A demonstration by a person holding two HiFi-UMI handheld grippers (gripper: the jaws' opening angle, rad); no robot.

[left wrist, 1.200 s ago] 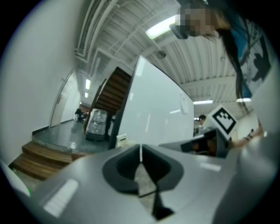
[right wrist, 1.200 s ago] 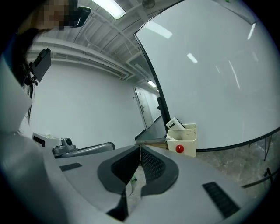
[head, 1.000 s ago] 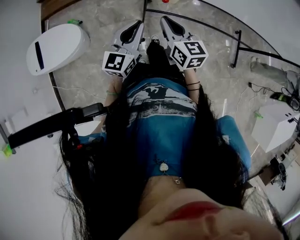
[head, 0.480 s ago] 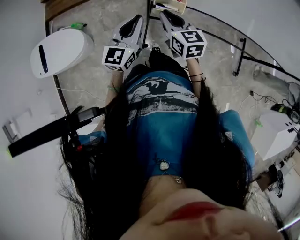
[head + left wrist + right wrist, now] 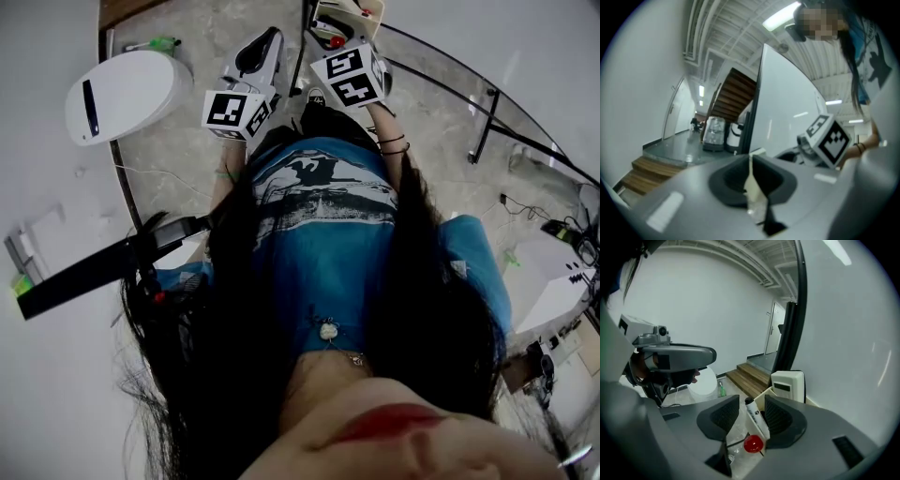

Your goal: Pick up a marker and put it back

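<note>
Presently the right tool, lower centre, has just been opening its jaws wide; the left tool is closed, empty. In the cream tray, between those jaws untouched, stands the marker; a skewed close could topple it.

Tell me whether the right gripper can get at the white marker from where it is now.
Probably yes: the right gripper has jaws that have just been opening and stand apart, with the marker in the gap between them and nothing seen blocking it.

Grey marbled floor, white wall, wooden steps, ceiling strip lights.
</note>
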